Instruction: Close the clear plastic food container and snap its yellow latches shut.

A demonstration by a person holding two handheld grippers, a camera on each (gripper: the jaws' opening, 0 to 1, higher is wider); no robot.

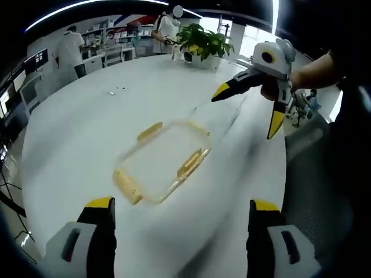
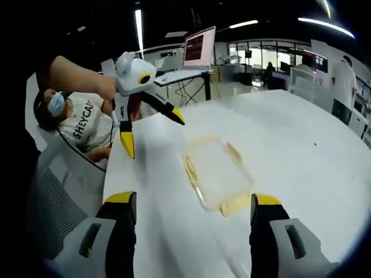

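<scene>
A clear plastic food container (image 1: 163,162) with yellow latches (image 1: 149,132) lies on the white table (image 1: 87,127), blurred by motion; whether its lid is fully seated I cannot tell. My left gripper (image 1: 181,209) is open, its yellow-tipped jaws spread wide just short of the container. The right gripper (image 1: 248,111) hovers open above the table beyond the container. In the right gripper view the container (image 2: 217,172) sits ahead of my open right gripper (image 2: 194,207), with the left gripper (image 2: 152,132) open and raised at the far side, held by a hand.
A potted plant (image 1: 203,41) stands at the table's far end, with small items (image 1: 116,91) nearby. A grey chair (image 1: 316,168) sits by the table edge. People stand at desks behind. A seated person (image 2: 78,124) and a laptop (image 2: 197,49) lie beyond the table.
</scene>
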